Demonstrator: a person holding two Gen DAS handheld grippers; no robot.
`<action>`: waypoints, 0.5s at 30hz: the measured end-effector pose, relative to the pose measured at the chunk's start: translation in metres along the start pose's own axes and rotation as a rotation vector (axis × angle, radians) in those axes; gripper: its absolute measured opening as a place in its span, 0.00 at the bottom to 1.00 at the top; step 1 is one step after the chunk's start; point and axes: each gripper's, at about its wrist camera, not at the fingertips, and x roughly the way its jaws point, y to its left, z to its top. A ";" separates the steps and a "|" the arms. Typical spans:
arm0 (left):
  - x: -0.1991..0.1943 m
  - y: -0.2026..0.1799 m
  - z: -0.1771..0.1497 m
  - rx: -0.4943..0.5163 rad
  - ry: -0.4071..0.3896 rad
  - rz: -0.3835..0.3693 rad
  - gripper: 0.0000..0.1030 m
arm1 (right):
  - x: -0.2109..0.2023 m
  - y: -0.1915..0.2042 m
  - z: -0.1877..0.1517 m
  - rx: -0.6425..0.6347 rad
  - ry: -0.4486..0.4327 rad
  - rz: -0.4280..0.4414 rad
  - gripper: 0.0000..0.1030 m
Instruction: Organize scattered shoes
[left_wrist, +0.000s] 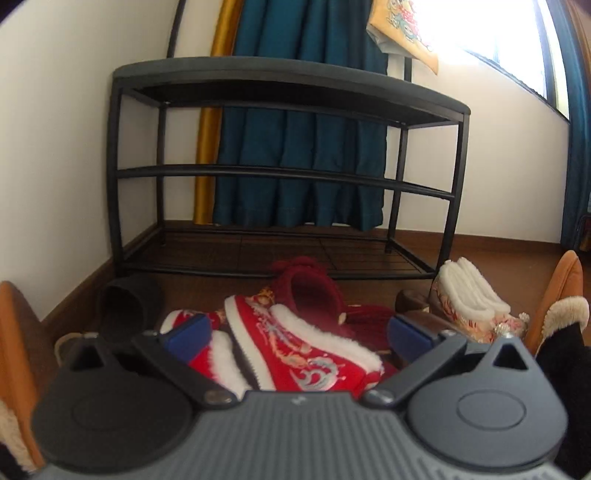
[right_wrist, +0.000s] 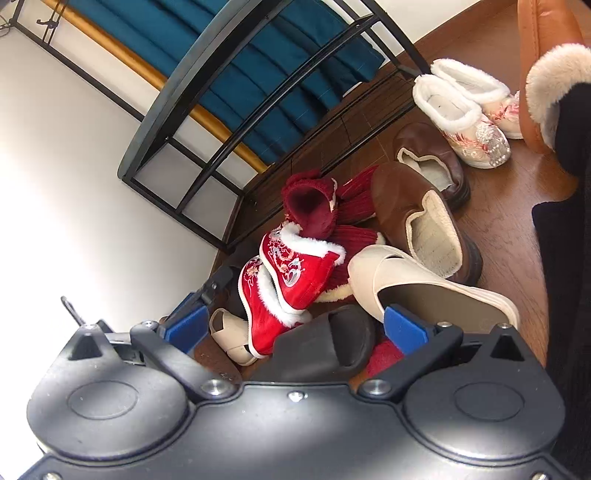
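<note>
- Left wrist view: the left gripper (left_wrist: 295, 332) hovers with its jaws wide and empty, just in front of the shoe rack (left_wrist: 288, 92), whose shelves carry nothing.
- The red embroidered shoe (left_wrist: 295, 350) lies tipped on the floor between the jaws and the rack; a maroon plush slipper (left_wrist: 310, 291) lies just behind it, closer to the rack.
- The white-trimmed pair (left_wrist: 469, 299) sits off the rack's right foot.
- Right wrist view: the right gripper (right_wrist: 295, 325) also has its jaws wide, holding nothing, above a black slide (right_wrist: 325, 339) and a cream slipper (right_wrist: 424, 284), farther from the rack than the red pair.
- Two brown loafers (right_wrist: 424, 206) lie near the rack's lower rail.
- The red shoe looks light and soft; its fur collar would squash, so the firmer heel or sole edge seems the better hold.
</note>
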 end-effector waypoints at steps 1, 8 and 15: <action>0.004 -0.004 0.002 0.004 -0.005 -0.009 1.00 | -0.003 -0.001 0.002 -0.009 -0.005 -0.011 1.00; 0.058 -0.017 0.024 0.049 -0.042 -0.024 0.99 | -0.009 -0.016 0.010 0.029 -0.029 -0.003 1.00; 0.138 0.005 0.038 0.016 -0.039 -0.004 1.00 | -0.003 -0.031 0.016 0.057 -0.013 -0.016 1.00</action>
